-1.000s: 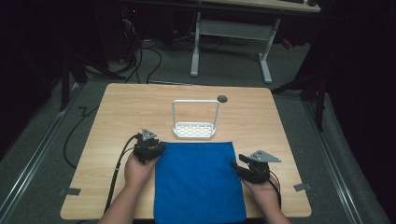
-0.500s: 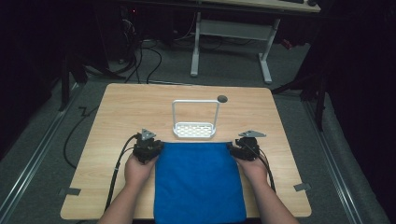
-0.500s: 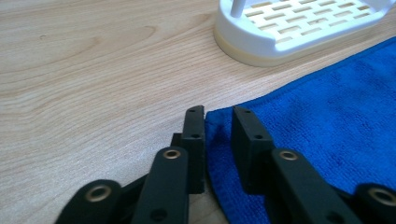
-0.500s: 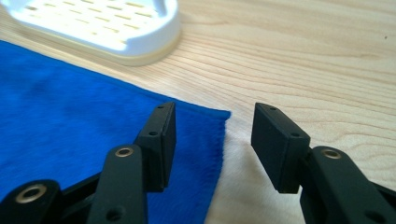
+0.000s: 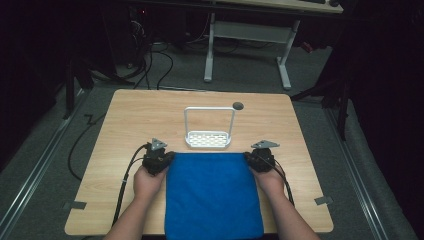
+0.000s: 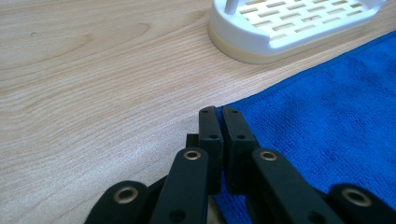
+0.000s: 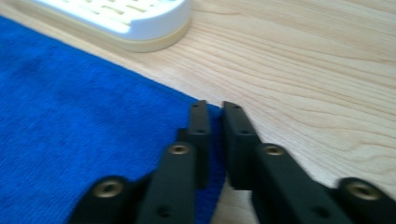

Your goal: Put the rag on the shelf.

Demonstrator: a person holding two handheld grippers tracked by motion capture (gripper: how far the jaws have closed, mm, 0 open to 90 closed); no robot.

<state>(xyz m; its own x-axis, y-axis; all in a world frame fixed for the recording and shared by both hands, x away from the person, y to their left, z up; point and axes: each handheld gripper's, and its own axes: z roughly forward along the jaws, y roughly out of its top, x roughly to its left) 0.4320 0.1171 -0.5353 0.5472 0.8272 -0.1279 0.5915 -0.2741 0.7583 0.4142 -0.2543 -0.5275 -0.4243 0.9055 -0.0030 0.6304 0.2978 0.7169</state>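
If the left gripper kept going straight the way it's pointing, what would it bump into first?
Probably the white slotted plastic rack. The left gripper sits at the corner of the blue terry cloth, with bare wooden table ahead; whether it hits or passes alongside is unclear.

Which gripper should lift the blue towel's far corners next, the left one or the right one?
Both: the left gripper sits at the blue towel's far left corner, the right gripper at its far right corner. The left looks readier, its jaws already nearly closed.

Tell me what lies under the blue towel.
The blue towel lies flat on the wooden table, its near edge hanging past the table's front. Both grippers sit at its far corners. Whatever is beneath its middle is covered; no bulge shows.
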